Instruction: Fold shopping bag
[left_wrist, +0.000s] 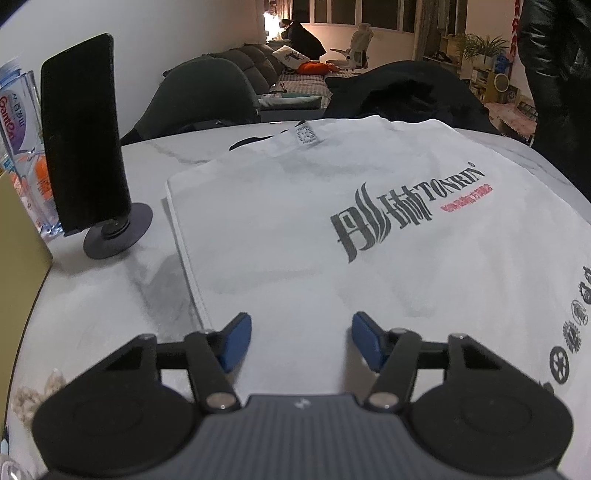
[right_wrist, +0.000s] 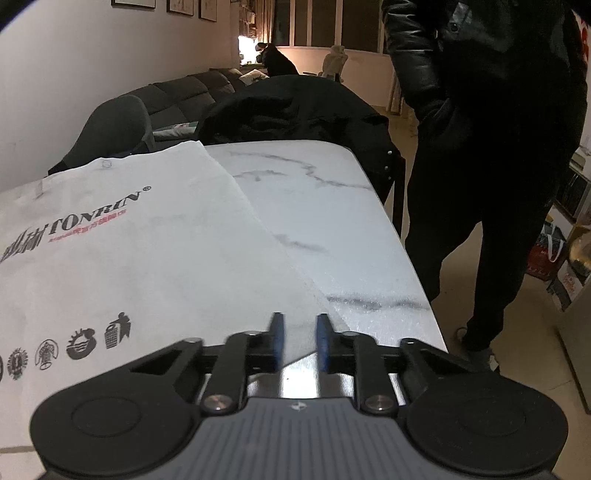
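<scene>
the left black two-finger tool with blue pads (left_wrist: 301, 332) is held low and level, its fingers spread wide with nothing between them. the right black two-finger tool with blue pads (right_wrist: 300, 334) is level too, fingers drawn near each other, a narrow gap left.

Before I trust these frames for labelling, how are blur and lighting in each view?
Left wrist: dim, grainy, edges bowed; shopping bag print readable, left gripper sharp. Right wrist: right gripper jaws motion-smeared, person in black underexposed.
</scene>
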